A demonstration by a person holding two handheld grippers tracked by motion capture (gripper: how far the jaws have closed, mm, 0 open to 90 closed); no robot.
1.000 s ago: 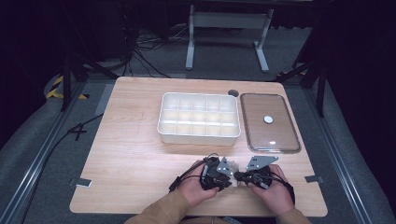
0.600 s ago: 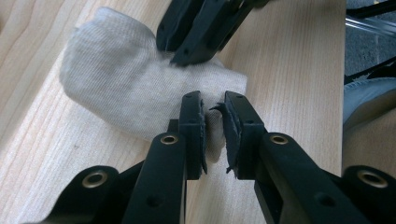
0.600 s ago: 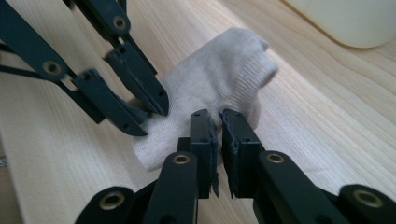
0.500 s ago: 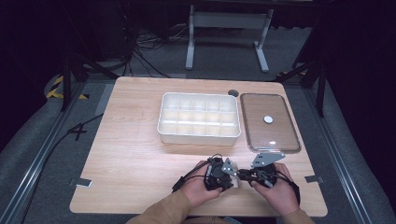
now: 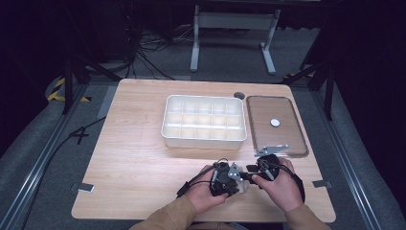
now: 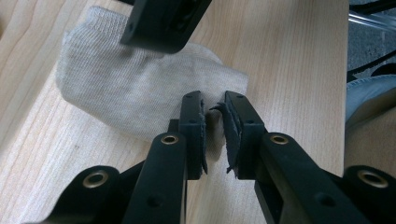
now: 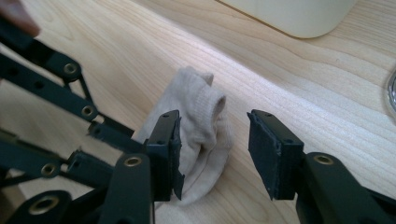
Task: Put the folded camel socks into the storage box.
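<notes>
On the person's side of the divided tray (image 5: 203, 141), toward the near edge of the table (image 5: 134, 163): small beige sock (image 6: 140, 93), bunched, lying on the wood well apart from the tray. Left tool (image 6: 214, 100) clenched on a fold at one end of the sock, cloth pinched between the pads with hardly a gap. Right tool (image 7: 215, 123) released: jaws just been opening, now standing wide, ribbed cuff of the sock (image 7: 201, 121) between them but gripped by neither pad, one pad just beside the cloth, the other clear of it. Both hands close together in the high view, left tool (image 5: 221, 178) and right tool (image 5: 253, 172) almost nose to nose over the sock. Read as a let-go on the cuff side, hold now resting with the left tool alone. Probably the end of a folding or bunching step, or a pause before a fresh grip. Tray compartments pale, apparently unfilled; clear lid (image 5: 287, 139) off, flat on the table just to the right of the tray. Sock not yet in any compartment, so most of the job judged undone. Possible trouble: freed cuff springing loose and undoing the bundle before the carry toward the tray.
</notes>
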